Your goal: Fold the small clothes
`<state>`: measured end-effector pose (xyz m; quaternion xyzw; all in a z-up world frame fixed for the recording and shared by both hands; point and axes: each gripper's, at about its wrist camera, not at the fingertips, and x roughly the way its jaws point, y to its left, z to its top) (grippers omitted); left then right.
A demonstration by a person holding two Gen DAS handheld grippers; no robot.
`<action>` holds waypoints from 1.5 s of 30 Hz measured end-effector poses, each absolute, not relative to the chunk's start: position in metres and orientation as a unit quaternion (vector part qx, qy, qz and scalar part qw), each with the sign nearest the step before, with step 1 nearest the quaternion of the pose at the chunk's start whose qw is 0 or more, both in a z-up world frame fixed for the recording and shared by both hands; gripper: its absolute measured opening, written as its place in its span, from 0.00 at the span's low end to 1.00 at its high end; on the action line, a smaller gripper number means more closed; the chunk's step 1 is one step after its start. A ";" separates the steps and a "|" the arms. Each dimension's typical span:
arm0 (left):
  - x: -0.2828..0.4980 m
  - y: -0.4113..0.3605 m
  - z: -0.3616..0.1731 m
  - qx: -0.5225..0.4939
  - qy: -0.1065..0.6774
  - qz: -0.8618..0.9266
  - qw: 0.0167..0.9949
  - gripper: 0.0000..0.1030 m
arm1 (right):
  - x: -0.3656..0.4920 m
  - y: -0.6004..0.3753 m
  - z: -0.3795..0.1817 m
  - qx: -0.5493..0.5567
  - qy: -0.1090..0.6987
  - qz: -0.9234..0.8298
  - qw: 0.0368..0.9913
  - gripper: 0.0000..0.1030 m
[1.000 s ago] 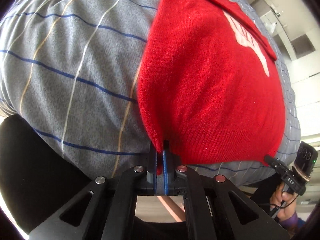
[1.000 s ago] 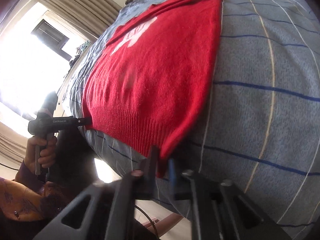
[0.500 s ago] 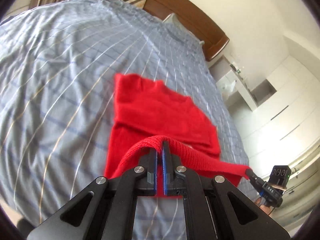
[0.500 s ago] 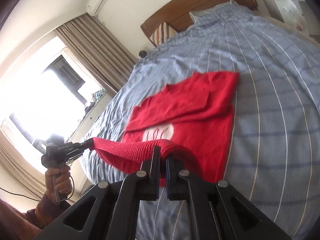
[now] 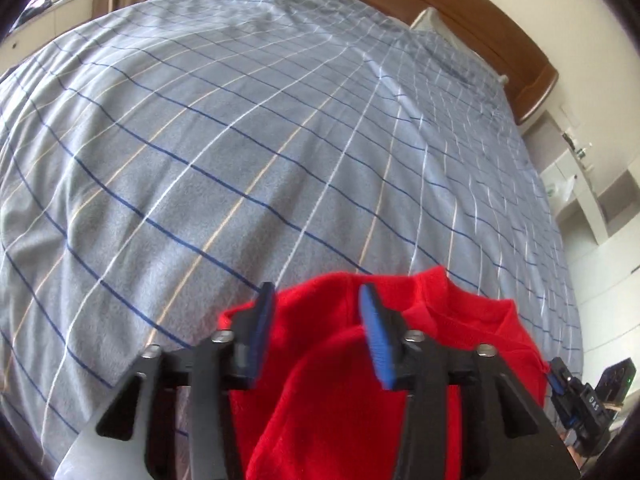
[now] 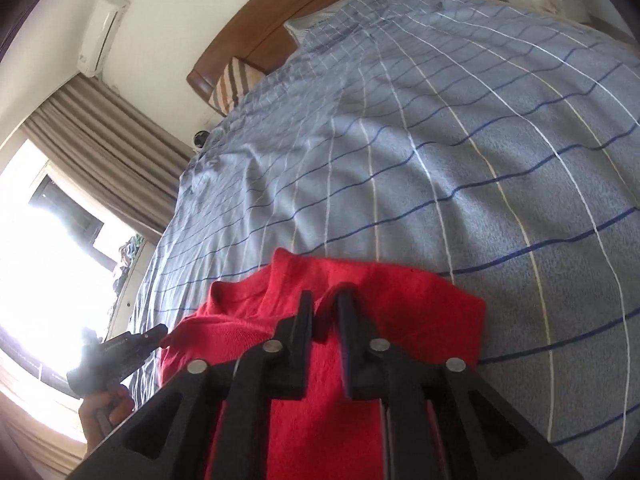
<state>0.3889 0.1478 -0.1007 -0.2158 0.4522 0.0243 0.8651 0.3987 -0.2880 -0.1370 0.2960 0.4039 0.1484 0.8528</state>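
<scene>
Bedroom, mid-fold: my left tongs (image 5: 316, 330) now gaping wide, hem let go vs. half sec ago. My right tongs (image 6: 326, 334) parting narrowly, gripping nothing. Red sweater (image 6: 400, 320) lying doubled on bed (image 5: 240, 140). Hem-to-collar fold prob. done.

1. The red sweater (image 5: 340, 392) is a matt, fuzzy knit; in the right wrist view (image 6: 320, 420) its fine stitches show at 6 o'clock.
2. The checked bedspread (image 5: 240, 160) is soft matt cloth, slightly napped, with thin woven lines in blue, white and tan.
3. The left gripper (image 5: 316, 336) has matt black plastic arms, shiny round metal screw heads and ribbed blue pads (image 5: 374, 336).
4. The right gripper (image 6: 326, 320) is the same matt black plastic with bright metal screws.
5. The headboard (image 5: 480, 12), at 1 o'clock, is smooth, glossy brown wood.
6. The curtain (image 6: 100, 140), at 9 o'clock, is dull pleated cloth.
</scene>
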 end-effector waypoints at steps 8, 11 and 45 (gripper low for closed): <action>0.321 0.154 -0.072 -0.166 0.406 0.019 0.898 0.83 | 0.348 -0.315 -0.118 0.260 0.378 0.147 0.876 0.49; 0.269 0.142 -0.073 -0.140 0.400 -0.003 0.906 0.86 | 0.304 -0.314 -0.113 0.208 0.374 0.146 0.892 0.55; 0.153 0.066 -0.165 -0.024 0.385 0.012 0.923 0.99 | 0.095 -0.286 -0.176 0.003 0.329 0.090 0.940 0.76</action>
